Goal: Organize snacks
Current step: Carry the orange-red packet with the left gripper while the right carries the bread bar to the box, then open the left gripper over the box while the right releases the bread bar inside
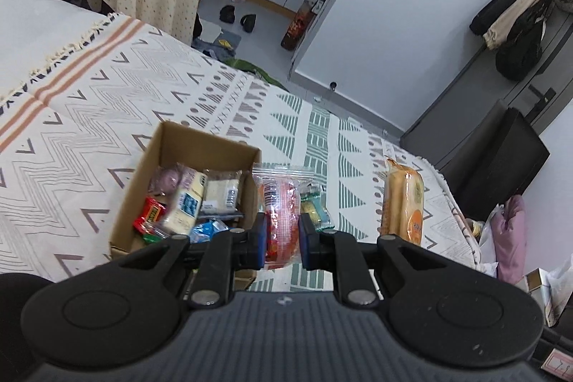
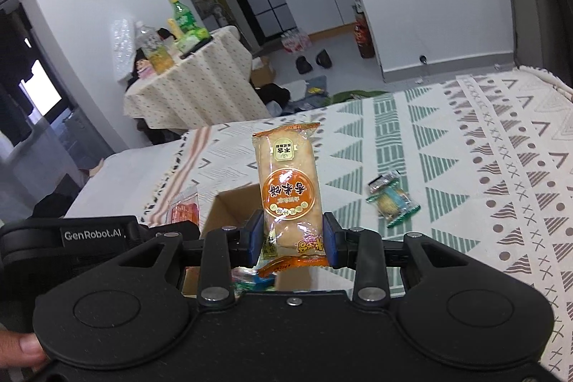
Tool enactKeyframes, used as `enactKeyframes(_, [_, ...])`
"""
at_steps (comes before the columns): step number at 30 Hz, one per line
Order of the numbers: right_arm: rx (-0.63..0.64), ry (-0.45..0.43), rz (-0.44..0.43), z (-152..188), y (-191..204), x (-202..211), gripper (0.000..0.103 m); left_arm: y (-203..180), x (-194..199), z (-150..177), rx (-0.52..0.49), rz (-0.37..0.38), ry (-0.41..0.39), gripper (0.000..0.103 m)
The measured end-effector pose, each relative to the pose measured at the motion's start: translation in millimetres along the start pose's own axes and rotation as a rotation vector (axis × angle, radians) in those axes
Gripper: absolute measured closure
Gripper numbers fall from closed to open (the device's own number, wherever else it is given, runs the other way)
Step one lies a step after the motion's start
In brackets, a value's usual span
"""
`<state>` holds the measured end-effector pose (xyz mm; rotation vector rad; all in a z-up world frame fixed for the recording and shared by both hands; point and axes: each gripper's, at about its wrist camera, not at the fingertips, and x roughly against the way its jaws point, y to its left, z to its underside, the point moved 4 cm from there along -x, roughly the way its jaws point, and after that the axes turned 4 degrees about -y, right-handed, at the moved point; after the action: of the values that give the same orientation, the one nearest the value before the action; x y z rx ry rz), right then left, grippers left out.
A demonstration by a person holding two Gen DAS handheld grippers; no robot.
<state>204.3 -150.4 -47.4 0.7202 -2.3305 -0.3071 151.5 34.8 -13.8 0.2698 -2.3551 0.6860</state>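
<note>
A brown cardboard box point(image 1: 138, 192) with several snack packs inside stands on the patterned bed cover point(image 1: 89, 117). My left gripper point(image 1: 283, 233) is shut on a clear zip bag of red snacks point(image 1: 281, 203), held just right of the box. My right gripper point(image 2: 292, 235) is shut on the lower end of an orange rice cracker pack point(image 2: 288, 181), upright over the box point(image 2: 229, 206). That pack point(image 1: 403, 203) also shows at the right of the left wrist view. A small green and blue packet point(image 2: 392, 201) lies loose on the cover, right of the zip bag point(image 1: 315, 206).
A round table with a dotted cloth point(image 2: 193, 92) carries bottles beyond the bed. Shoes point(image 2: 311, 61) and clutter lie on the floor. A black case point(image 1: 501, 160) stands past the bed's right edge. A thumb point(image 2: 25, 346) rests on the right gripper's body.
</note>
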Motion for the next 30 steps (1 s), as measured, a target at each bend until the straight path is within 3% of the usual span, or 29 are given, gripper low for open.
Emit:
enactKeyframes(14, [0.025, 0.007, -0.058, 5.2, 36.2, -3.3, 0.070, 36.5, 31.1, -21.4, 0.045, -0.007, -0.023, 0.086])
enactKeyframes(30, [0.005, 0.097, -0.064, 20.4, 55.3, -56.9, 0.070, 76.8, -4.6, -27.8, 0.094, -0.003, 0.055, 0.086])
